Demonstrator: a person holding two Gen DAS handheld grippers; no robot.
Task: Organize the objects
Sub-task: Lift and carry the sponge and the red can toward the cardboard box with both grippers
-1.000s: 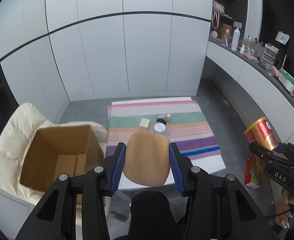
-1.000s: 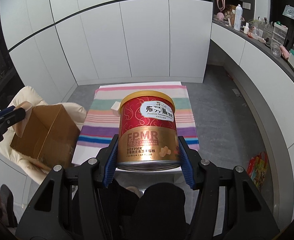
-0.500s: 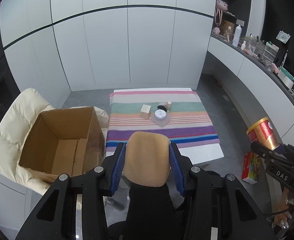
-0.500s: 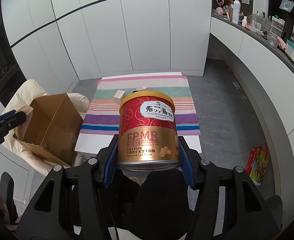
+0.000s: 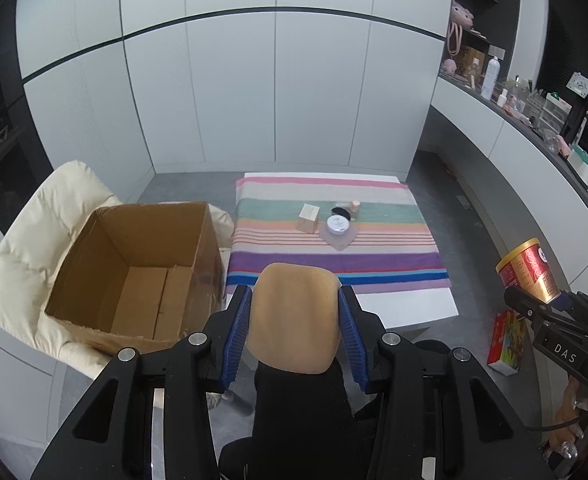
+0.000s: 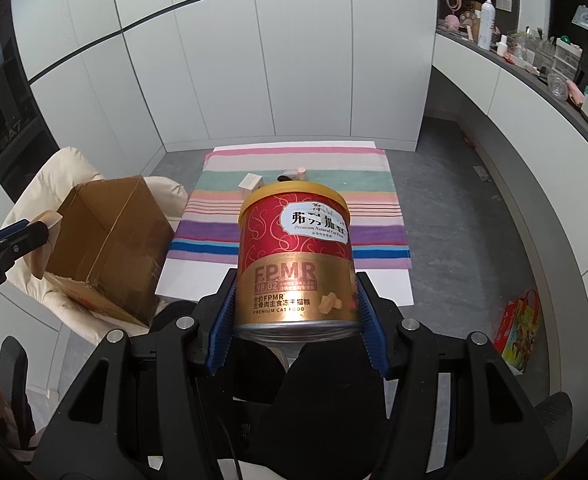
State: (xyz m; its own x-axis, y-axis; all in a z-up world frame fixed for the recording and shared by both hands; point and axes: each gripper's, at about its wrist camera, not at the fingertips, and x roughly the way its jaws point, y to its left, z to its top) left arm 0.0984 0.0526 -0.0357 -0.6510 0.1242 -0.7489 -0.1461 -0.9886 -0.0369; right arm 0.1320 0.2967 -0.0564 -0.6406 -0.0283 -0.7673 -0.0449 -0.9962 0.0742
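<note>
left claw (image 5: 294, 322) grips a tan pad (image 5: 296, 318); right claw (image 6: 294, 320) grips a red cat food can (image 6: 296, 256), both short of the striped bench (image 5: 334, 256).

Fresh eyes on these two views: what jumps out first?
The red-and-gold cat food can fills the right wrist view, clamped upright in the right gripper. In the left view, the left gripper pinches a tan pad. To its left an open cardboard box sits on a cream chair, beside the striped cloth.

White panelled walls (image 5: 277, 92), grey floor (image 5: 482, 248), cream chair (image 5: 29, 236).
</note>
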